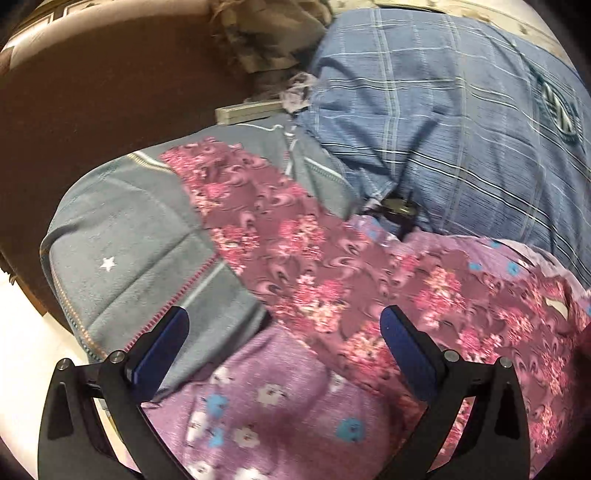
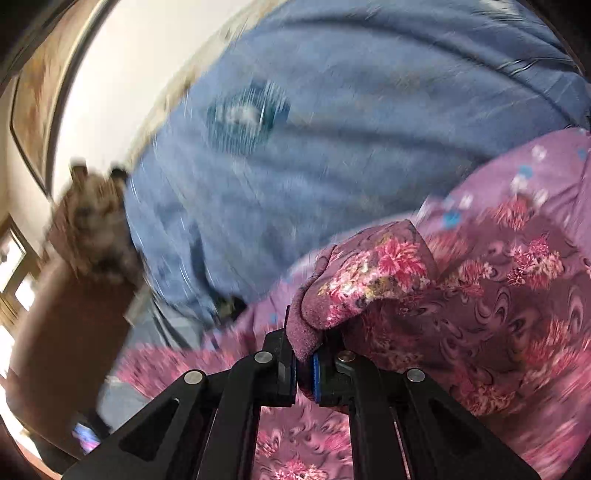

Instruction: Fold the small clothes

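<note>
A large blue checked cotton sheet (image 1: 461, 122) is filling the upper right of the left wrist view, and in the right wrist view (image 2: 314, 155) it is smearing into blur, its stripes hardly readable. In front of it a maroon fabric garment printed with pink flowers (image 1: 306, 266) is lying across a lilac cloth with small white and blue flowers (image 1: 266, 398), whose edges are running out of frame. A grey-blue fleece piece with a white star (image 1: 125, 240) is lying partly under the maroon garment, its lower edge cut off. The right gripper (image 2: 303, 369) is pinching a bunched fold of the maroon garment (image 2: 373, 277), jaws nearly together. The left gripper (image 1: 284, 332) is hovering with jaws spread wide, nothing between them. A brownish mottled bundle (image 1: 258, 33) is too blurred to identify.
</note>
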The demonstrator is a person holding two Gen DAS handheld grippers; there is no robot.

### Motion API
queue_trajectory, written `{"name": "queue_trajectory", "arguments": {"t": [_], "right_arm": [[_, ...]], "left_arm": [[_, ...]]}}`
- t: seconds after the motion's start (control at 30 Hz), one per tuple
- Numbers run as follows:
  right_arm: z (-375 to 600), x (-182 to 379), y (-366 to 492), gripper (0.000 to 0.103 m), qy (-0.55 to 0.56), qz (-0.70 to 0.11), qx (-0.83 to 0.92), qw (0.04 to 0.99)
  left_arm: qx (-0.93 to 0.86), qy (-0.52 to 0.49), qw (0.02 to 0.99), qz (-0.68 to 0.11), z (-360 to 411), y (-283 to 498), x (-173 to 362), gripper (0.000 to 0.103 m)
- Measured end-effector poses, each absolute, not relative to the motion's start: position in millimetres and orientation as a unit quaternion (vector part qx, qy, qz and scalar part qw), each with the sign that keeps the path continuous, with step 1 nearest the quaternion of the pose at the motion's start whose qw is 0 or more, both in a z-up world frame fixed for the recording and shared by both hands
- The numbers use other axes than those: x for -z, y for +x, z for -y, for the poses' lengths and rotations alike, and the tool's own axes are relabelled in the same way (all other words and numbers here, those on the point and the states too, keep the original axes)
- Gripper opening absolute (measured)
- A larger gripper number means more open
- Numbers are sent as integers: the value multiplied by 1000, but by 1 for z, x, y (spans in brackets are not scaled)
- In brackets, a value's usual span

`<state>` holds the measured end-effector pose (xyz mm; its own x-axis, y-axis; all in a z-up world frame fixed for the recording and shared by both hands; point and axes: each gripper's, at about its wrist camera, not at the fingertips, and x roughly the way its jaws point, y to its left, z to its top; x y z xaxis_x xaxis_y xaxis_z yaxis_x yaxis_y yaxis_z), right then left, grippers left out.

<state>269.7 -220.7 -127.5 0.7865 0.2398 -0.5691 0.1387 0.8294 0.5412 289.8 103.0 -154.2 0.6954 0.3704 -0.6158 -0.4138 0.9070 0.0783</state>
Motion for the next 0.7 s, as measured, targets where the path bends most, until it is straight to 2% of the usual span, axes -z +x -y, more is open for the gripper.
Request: {"name": "queue_trajectory", "arguments": {"t": [0.07, 0.13, 0.17, 0.2, 0.33, 0.4, 0.57, 0.63, 0.67, 0.7], "right_arm": [[192, 142, 276, 13, 268, -351, -18, 897], [172, 160, 281, 30, 264, -375, -35, 888], [166, 162, 282, 52, 265, -382, -43, 884], [157, 164, 280, 64, 265, -383, -59, 883], [142, 147, 272, 64, 264, -347, -163, 885], [152, 134, 265, 69, 277, -333, -209, 877], [206, 113, 251, 67, 298, -283, -168, 896], [236, 115, 243, 50, 294, -284, -120, 904], [253, 116, 240, 32, 283, -293, -85, 909], [266, 119, 238, 21, 281, -297, -63, 910]], "left_arm": [[-220, -26, 920, -322, -104, 288, 153, 103], [-224, -14, 921, -317, -103, 288, 153, 103], [-227, -10, 922, -315, -102, 289, 151, 103], [-230, -8, 922, -312, -102, 289, 150, 103], [-236, -15, 922, -307, -108, 290, 147, 103], [-231, -23, 923, -305, -109, 289, 145, 103], [-191, -49, 932, -303, -101, 287, 144, 103], [-159, -54, 939, -300, -89, 287, 144, 103], [-132, -53, 942, -304, -80, 288, 145, 103], [-110, -51, 943, -310, -72, 290, 147, 103]]}}
